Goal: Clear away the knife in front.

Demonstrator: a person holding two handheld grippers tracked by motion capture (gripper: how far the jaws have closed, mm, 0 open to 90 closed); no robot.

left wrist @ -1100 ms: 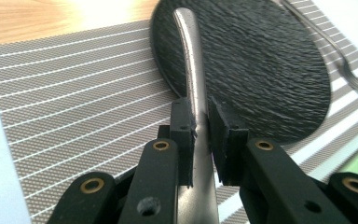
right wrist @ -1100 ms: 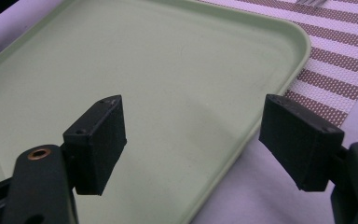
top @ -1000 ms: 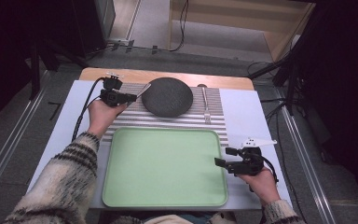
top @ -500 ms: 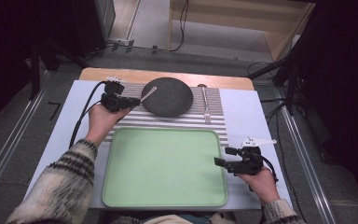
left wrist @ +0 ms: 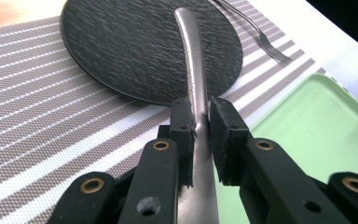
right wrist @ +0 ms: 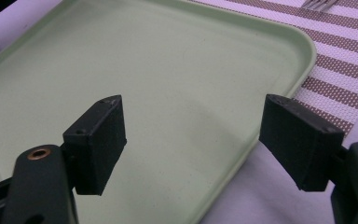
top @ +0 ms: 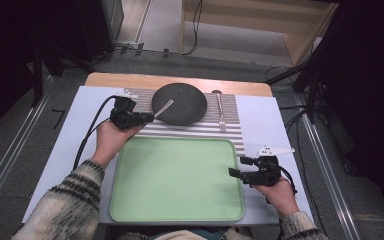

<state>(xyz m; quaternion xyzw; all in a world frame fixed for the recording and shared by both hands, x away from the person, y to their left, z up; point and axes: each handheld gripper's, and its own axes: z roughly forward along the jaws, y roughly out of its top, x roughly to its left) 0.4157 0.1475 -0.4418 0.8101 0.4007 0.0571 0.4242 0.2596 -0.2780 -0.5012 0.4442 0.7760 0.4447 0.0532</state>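
Nearest the person, the right hand-held gripper (top: 236,167) hovers at the right rim of the pale green tray (top: 175,200), which lies at the near edge of the bench (top: 70,145). Its jaws stand wide apart with nothing between them; in the right gripper view (right wrist: 191,140) the two black pads frame bare tray surface and the tray's rounded corner (right wrist: 279,60), touching neither.

Beyond the tray's far left corner, the left hand-held gripper (top: 150,118) is clamped on a metal utensil (top: 163,108). In the left gripper view (left wrist: 199,135) both pads press flat against the sides of the utensil (left wrist: 193,70), which runs forward from between the jaws. Which kind of utensil it is cannot be told, as its working end is hidden behind the jaws. Its free end reaches out over the near left part of the dark round plate (top: 180,102); whether it touches the plate (left wrist: 130,46) cannot be told.

The plate rests on a striped placemat (top: 190,131) lying just beyond the tray. To the plate's right, a fork (top: 220,111) lies on the placemat, apart from the plate, also visible at the upper right of the left gripper view (left wrist: 261,39).
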